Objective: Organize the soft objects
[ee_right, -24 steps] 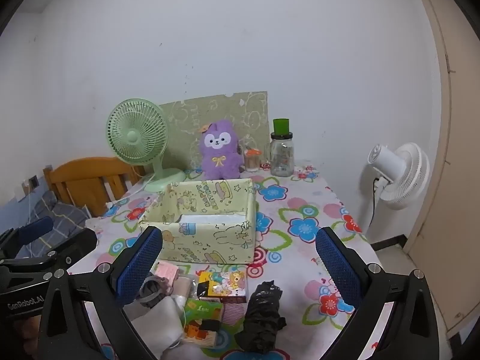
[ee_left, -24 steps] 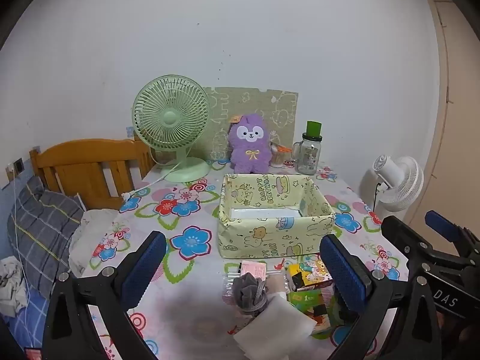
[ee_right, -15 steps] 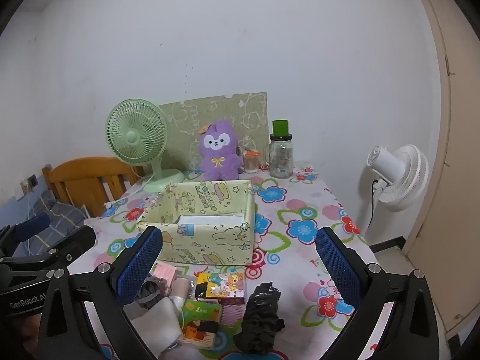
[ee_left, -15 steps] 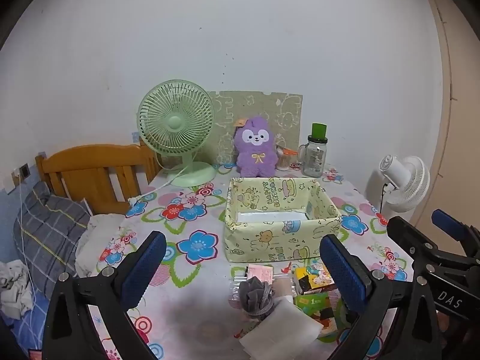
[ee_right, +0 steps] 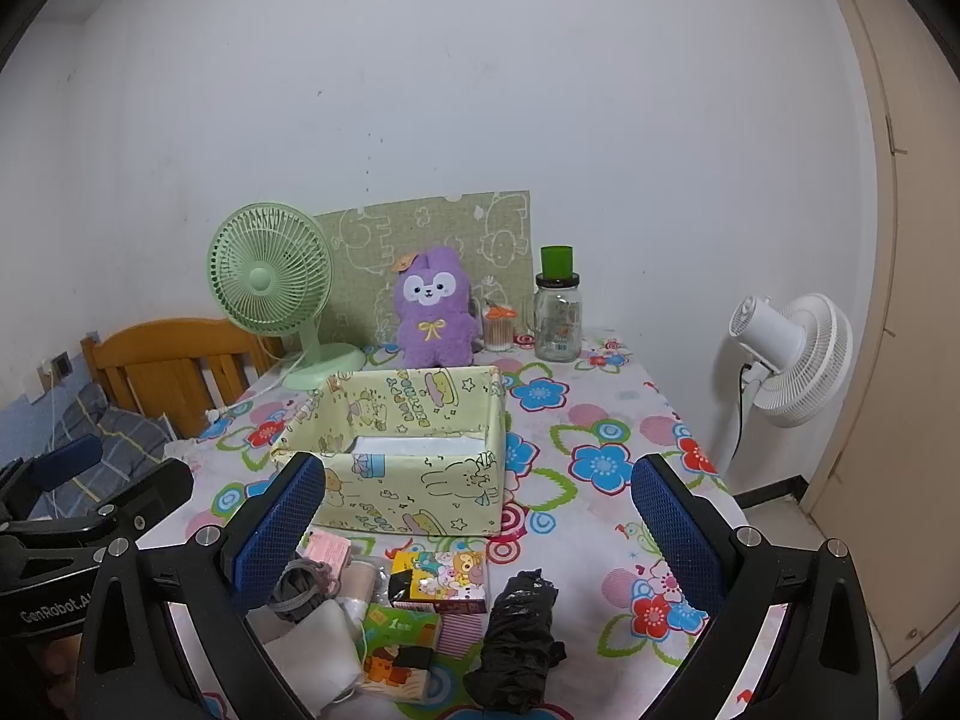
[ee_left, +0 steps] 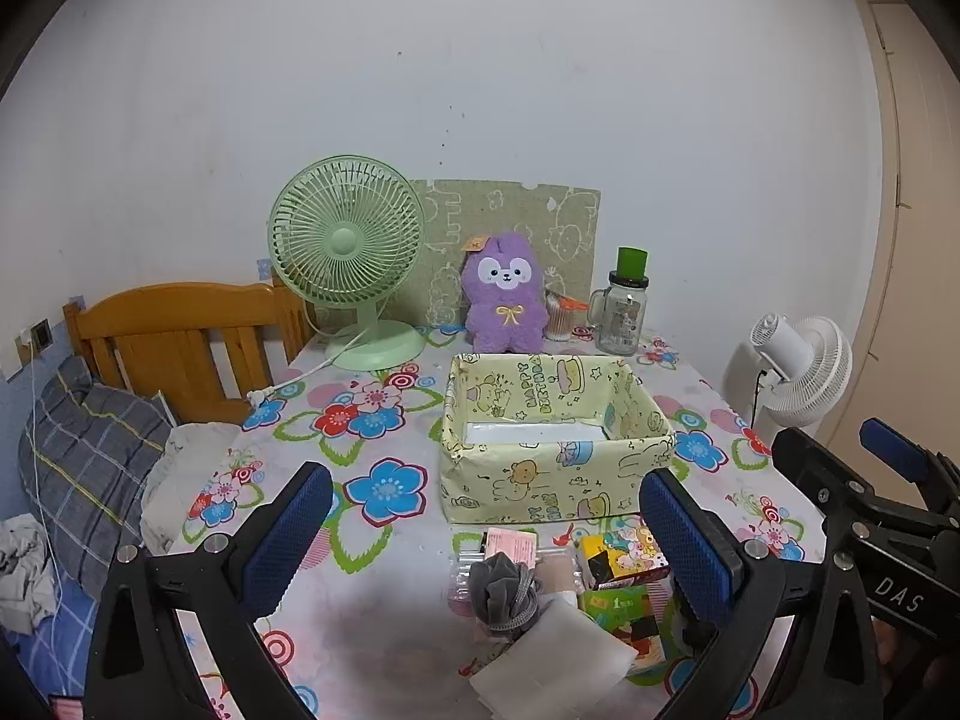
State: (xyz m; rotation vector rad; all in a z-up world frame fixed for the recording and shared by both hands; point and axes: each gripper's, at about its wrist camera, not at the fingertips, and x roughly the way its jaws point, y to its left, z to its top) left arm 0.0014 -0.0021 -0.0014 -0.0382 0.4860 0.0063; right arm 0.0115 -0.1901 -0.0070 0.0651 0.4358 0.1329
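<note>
2 hand-held grippers, both w/ jaws spread wide, nothing between the pads. Left hand-held gripper (ee_left: 486, 531) hovers over the near edge of the surface (ee_left: 372, 600), tilted slightly down; right hand-held gripper (ee_right: 480, 525) same pose just beside it, each visible in the other's view.

Soft things sit in 1 loose pile at the near edge, in front of the box:
- 1 grey scrunchie (ee_left: 501, 591), bunched, on top of clear packets
- 1 white folded cloth (ee_left: 555, 657), nearest the cams
- 1 black crumpled bag/cloth roll (ee_right: 519, 630), right end of pile, lying flat
- 1 pink packet (ee_right: 327, 549), 1 beige roll (ee_right: 360, 579)
- 2 printed cartons: cartoon box (ee_right: 441, 579) + green box (ee_right: 399, 639), touching

1 open yellow-green box (ee_left: 555, 447) w/ cartoon print, just behind the pile; white base showing inside, otherwise bare as far as visible.

Back row by the wall: 1 purple plush (ee_left: 504, 303) upright, 1 green desk fan (ee_left: 348, 252) to its left, 1 glass jar w/ green cap (ee_left: 624, 312) to its right, 1 small cotton swab tub (ee_right: 499, 327) between plush and jar, 1 patterned board (ee_left: 540, 216) leaning behind.

Off the surface: 1 white floor fan (ee_right: 786, 354) on the right, 1 wooden headboard (ee_left: 174, 336) + bed w/ plaid pillow (ee_left: 84, 456) on the left.
</note>
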